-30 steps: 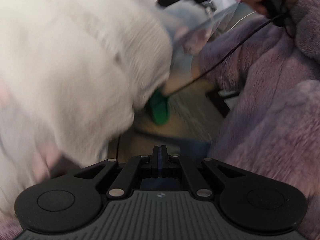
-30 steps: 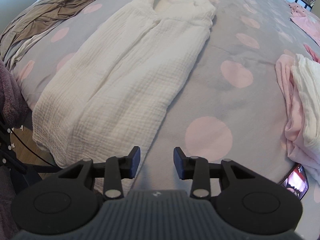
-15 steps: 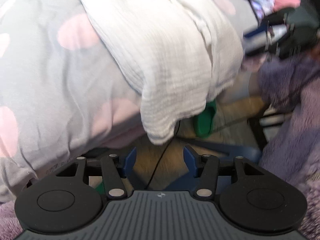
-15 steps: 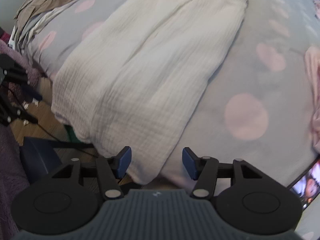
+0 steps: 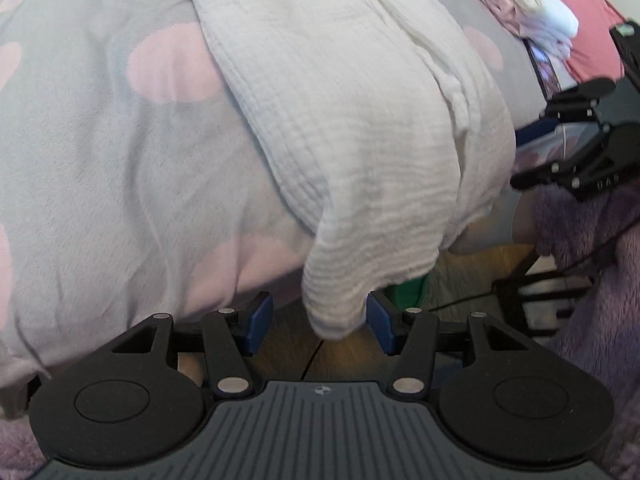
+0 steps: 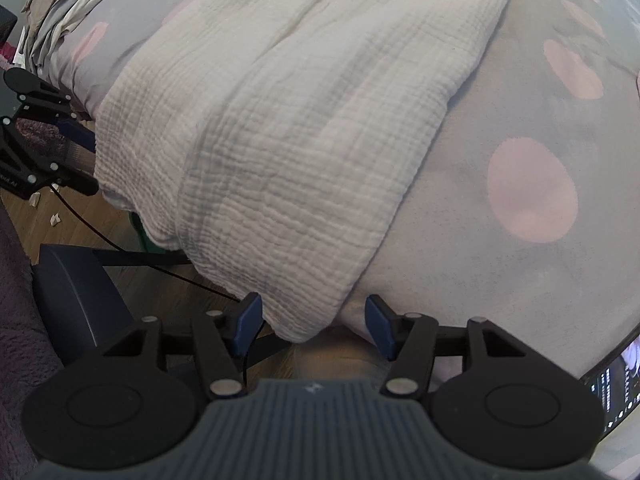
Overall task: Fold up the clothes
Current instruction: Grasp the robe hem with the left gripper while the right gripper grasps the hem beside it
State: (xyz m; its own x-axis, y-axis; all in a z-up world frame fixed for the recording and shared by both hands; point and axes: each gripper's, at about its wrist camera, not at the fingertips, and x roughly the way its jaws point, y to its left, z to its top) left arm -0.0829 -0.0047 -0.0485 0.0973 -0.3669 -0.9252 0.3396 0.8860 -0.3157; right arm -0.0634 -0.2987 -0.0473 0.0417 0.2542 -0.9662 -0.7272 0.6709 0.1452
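Note:
A white crinkled muslin garment (image 5: pixel 340 112) lies lengthwise on the grey bed cover with pink dots (image 5: pixel 100 160); its bottom hem hangs over the bed's near edge. My left gripper (image 5: pixel 320 322) is open, its blue pads either side of the hem's left corner. My right gripper (image 6: pixel 312 324) is open around the hem's right corner (image 6: pixel 304 320). The garment fills the right wrist view (image 6: pixel 304 120). Each gripper shows at the edge of the other's view, the right (image 5: pixel 580 152) and the left (image 6: pixel 36 140).
Folded pink and white clothes (image 5: pixel 520 0) lie at the far right of the bed, with a phone (image 6: pixel 616 384) beside them. A grey-brown cloth (image 6: pixel 64 4) is bunched at the far left. Below the edge are wooden floor, a dark cable (image 6: pixel 120 248) and a green object (image 5: pixel 408 292).
Both grippers have dropped to the bed's near edge and closed in on the hanging hem corners. The left gripper was shut a second ago and is open now.

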